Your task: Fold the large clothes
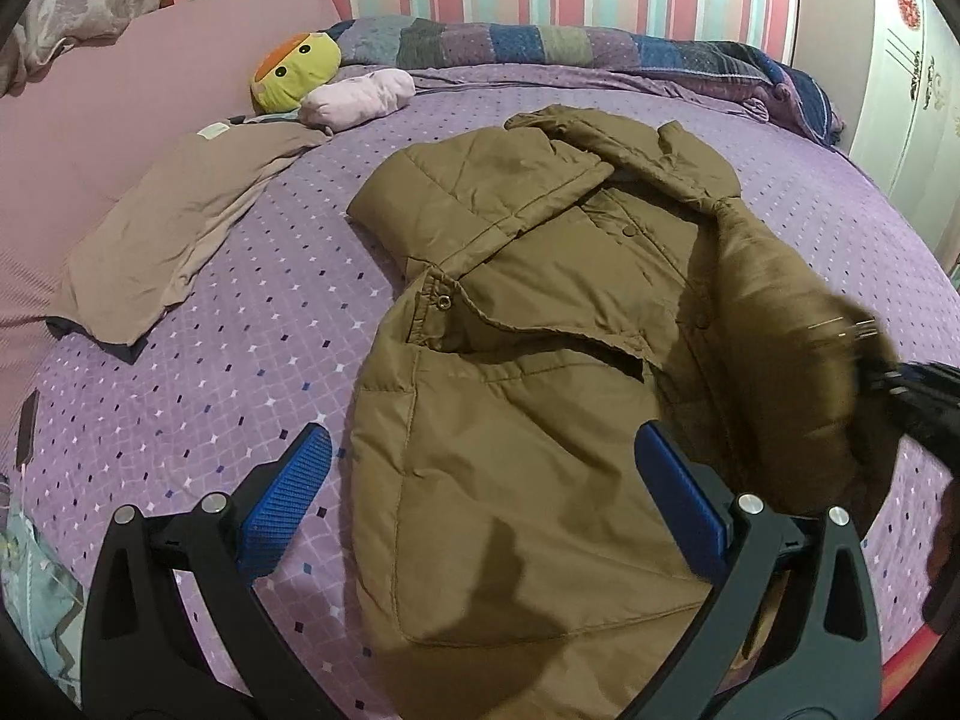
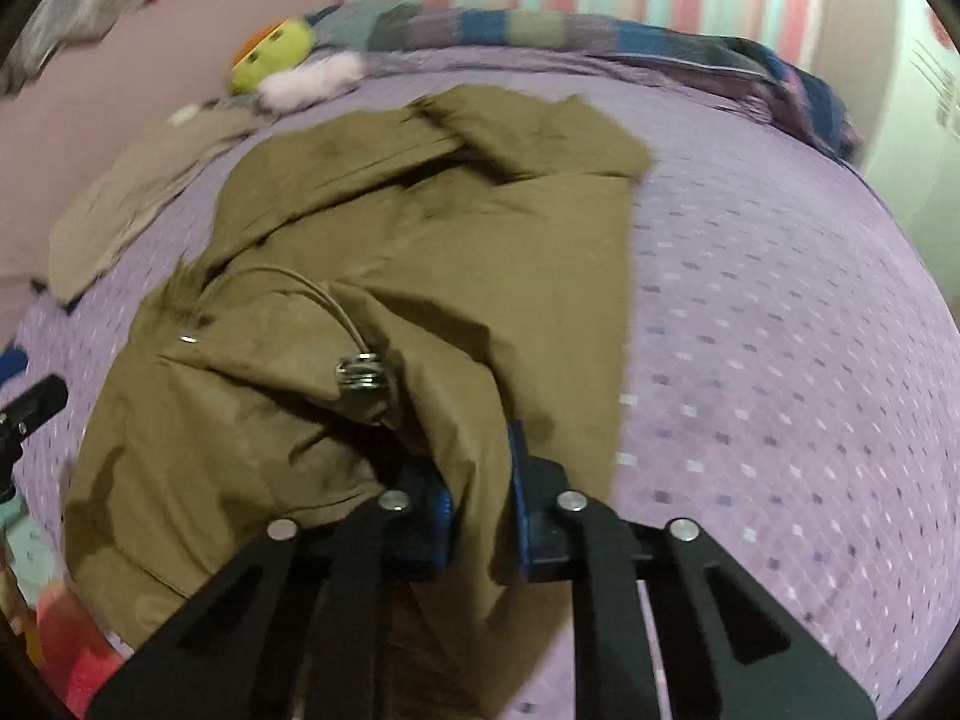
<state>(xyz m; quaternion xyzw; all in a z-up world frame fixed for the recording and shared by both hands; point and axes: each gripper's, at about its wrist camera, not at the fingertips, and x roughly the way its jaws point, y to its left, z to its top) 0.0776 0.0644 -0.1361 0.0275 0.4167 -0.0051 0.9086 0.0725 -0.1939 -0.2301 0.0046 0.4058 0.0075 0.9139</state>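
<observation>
Clearly, the brown padded jacket lay spread across the middle of the purple patterned bedspread, filling the centre of both wrist views, its snap-button collar turned toward the upper part of the frame. The left gripper hung over the jacket's lower edge with its blue pads wide apart and nothing pinched between them — one pad over bare bedspread, the other over fabric. The right gripper was clamped on a bunched fold of the jacket, cloth squeezed between its blue pads; in the left wrist view that raised fold showed blurred at the right edge. A drawstring with a metal toggle dangled just above the clamped fold. At the upper left lay a folded tan garment, and beyond it a yellow plush toy touching a pale pink cushion. A striped quilt ran along the top, beneath the striped wall.
</observation>
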